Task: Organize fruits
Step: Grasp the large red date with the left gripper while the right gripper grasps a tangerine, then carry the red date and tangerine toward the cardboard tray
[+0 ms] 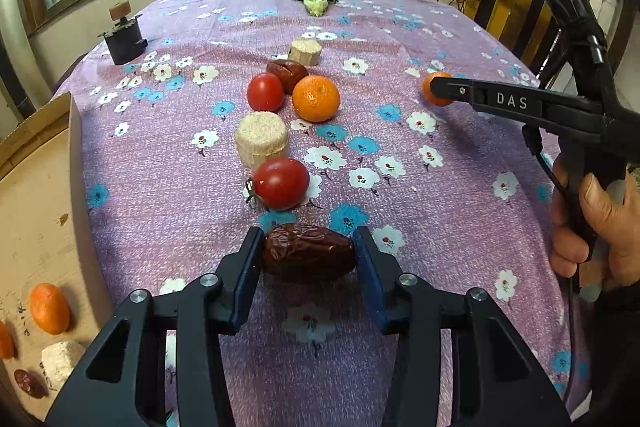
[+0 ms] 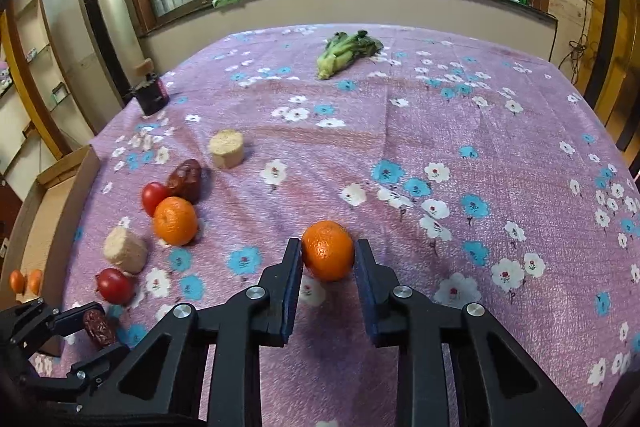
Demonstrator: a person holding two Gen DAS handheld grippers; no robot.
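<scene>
My left gripper [image 1: 308,255] has its jaws clamped on a wrinkled, dark red date [image 1: 308,251], oblong and leathery, low in the centre of the left wrist view, both blue pads pressing its ends. My right gripper [image 2: 328,259] holds a small round tangerine [image 2: 328,255] with dimpled, glossy peel; its jaws are closed against the fruit's sides at lower centre of the right wrist view. Both fruits sit on the desk [image 1: 440,39], which wears a purple cloth printed with white and blue blossoms. Above the date in the left view runs a loose line: a smooth, shiny tomato [image 1: 281,183], a pale, grainy cylinder [image 1: 262,139], a second tomato [image 1: 265,91] touching another tangerine [image 1: 316,98], a second date [image 1: 287,71] and a second cylinder [image 1: 306,51]. At the left edge a shallow cardboard box [image 1: 38,211] already holds a tangerine [image 1: 49,308], a pale cylinder and a date. A leafy green vegetable [image 2: 346,51] lies far back.
</scene>
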